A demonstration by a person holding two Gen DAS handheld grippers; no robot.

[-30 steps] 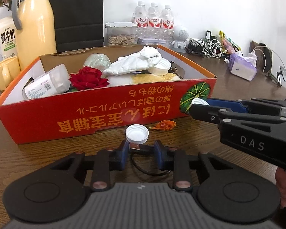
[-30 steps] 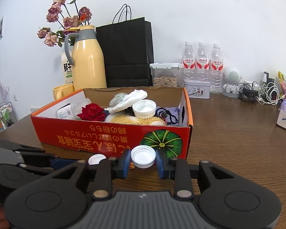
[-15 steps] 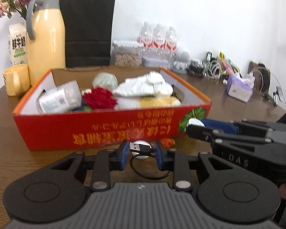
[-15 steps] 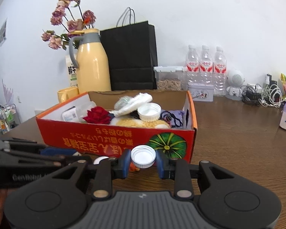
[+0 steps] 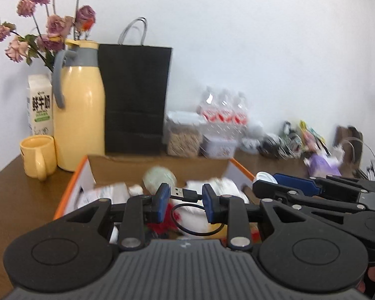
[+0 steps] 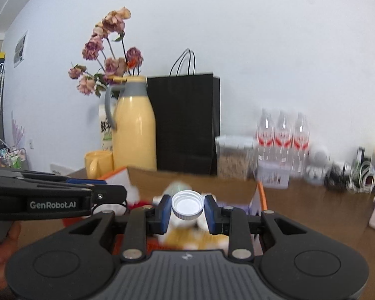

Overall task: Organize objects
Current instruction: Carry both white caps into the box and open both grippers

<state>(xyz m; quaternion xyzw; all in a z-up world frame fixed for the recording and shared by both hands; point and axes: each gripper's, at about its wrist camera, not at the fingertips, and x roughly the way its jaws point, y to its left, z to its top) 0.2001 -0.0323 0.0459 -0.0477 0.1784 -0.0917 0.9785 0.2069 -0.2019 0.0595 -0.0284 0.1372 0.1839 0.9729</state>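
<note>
My left gripper (image 5: 185, 196) is shut on a black USB cable (image 5: 185, 193), its plug between the blue pads and its loop hanging below. It is held above the open red cardboard box (image 5: 87, 172), which holds a bottle, a red rose and white wrappings. My right gripper (image 6: 187, 206) is shut on a white bottle cap (image 6: 187, 205), also raised over the box (image 6: 192, 182). The right gripper shows at the right of the left wrist view (image 5: 265, 187). The left gripper's side shows at the left of the right wrist view (image 6: 117, 195).
Behind the box stand a yellow thermos (image 5: 78, 110), a yellow mug (image 5: 38, 156), a milk carton (image 5: 40, 107), a black paper bag (image 5: 135, 100), a snack container (image 5: 183, 135) and water bottles (image 5: 223, 112). Cables and a tissue pack (image 5: 322, 162) lie at the back right.
Both grippers have risen from the table in front of the box to above its opening, carrying the USB cable and the white cap. The view is blurred from motion.
</note>
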